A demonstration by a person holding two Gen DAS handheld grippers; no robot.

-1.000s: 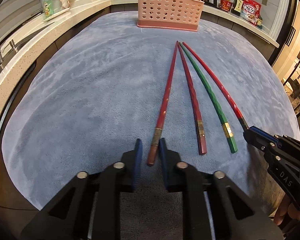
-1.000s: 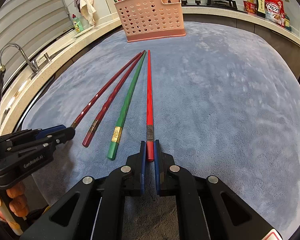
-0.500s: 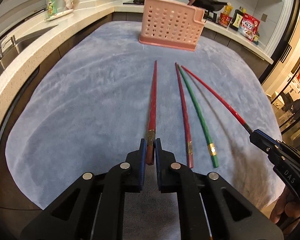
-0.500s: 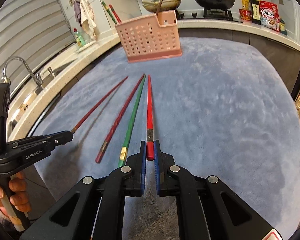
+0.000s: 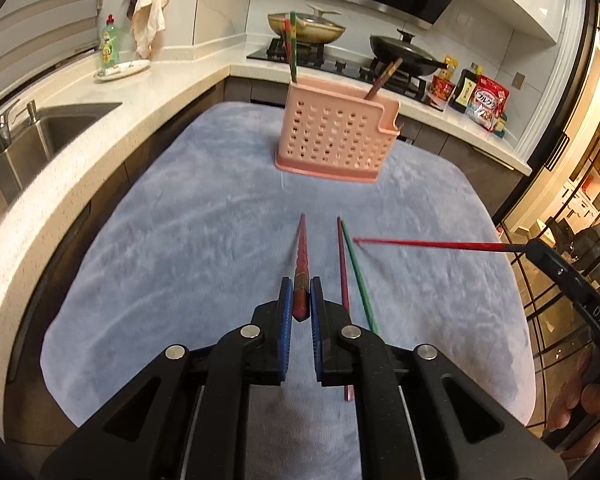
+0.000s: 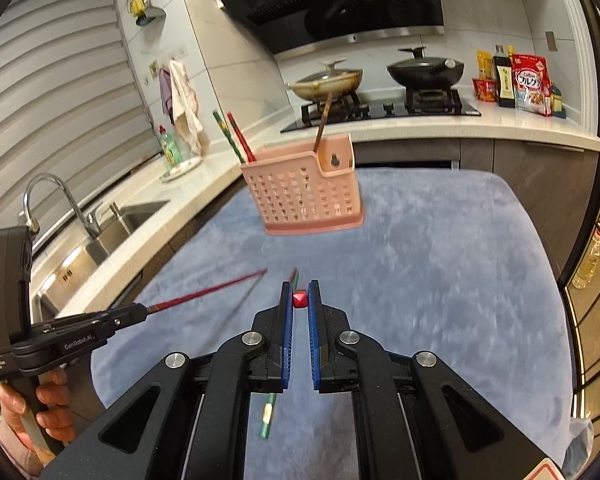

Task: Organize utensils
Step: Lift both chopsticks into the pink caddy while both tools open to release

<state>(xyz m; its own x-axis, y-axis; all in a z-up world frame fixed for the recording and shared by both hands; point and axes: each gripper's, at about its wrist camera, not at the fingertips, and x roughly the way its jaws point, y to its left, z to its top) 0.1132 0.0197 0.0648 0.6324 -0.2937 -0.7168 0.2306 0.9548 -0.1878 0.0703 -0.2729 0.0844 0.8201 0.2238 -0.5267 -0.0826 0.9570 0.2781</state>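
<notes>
Gripping one chopstick per hand, you have both lifted clear of the blue mat.

L gripper: pads clenched on the butt end of the dark-red twisted chopstick; tip points fwd toward the far edge of the mat. In the R wrist view the same stick juts out of your L gripper and hangs above the mat, motion-blurred.

R gripper: pads clamped on the bright-red chopstick, seen nearly end-on, only the square butt visible. In the L wrist view that stick runs almost level from your R gripper at the right edge toward mat centre, off the surface.

Still flat on the mat: maroon chopstick and green chopstick, side by side, tips almost touching, just right of the L gripper. Green one's gold-banded butt lies near the mat's near edge, partly under the R gripper.

Pink perforated holder stands upright by the far edge of the mat, well apart from both grippers. It has a green and a red chopstick at its left end and a brown one toward the right.

Your hand wraps the L gripper handle.
</notes>
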